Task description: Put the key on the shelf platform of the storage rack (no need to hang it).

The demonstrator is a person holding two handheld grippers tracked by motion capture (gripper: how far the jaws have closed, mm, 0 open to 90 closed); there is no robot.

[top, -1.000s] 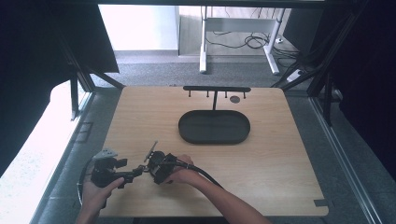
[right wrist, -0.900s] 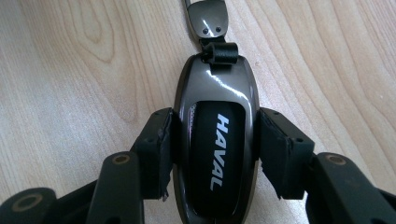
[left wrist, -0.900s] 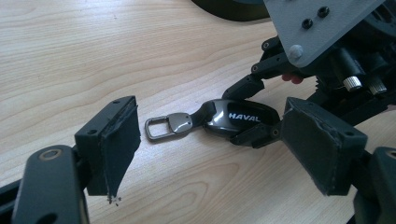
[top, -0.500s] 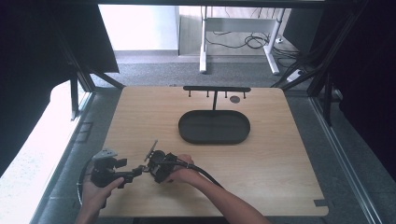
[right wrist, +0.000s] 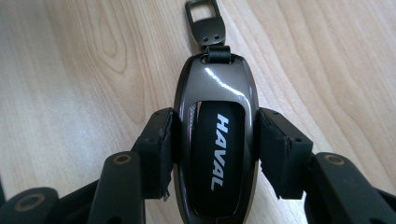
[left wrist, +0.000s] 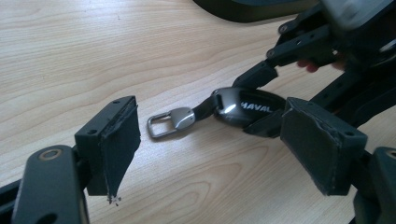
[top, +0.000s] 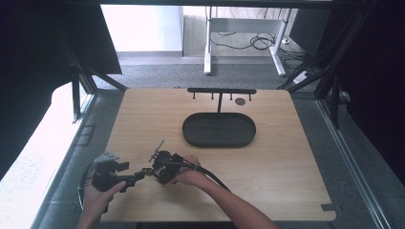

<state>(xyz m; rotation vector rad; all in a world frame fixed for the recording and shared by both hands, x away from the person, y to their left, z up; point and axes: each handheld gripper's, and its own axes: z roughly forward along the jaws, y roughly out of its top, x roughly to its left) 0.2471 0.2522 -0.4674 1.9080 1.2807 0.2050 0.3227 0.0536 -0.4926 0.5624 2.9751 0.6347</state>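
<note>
1. Key fob marked HAVAL sits clamped between the right gripper's pads, low over the near-left part of the wooden table.
2. Left gripper stands spread wide, its jaws either side of the fob's metal clasp (touching nothing).
3. Closing squarely on the clasp looks the safest next move.
4. Farther back sit a black oval tray and a hook rack; grey floor lies beyond.

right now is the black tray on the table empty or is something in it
Empty: in the high view the black oval tray shows bare floor. The key fob lies on the wood, clamped by the right gripper.
</note>
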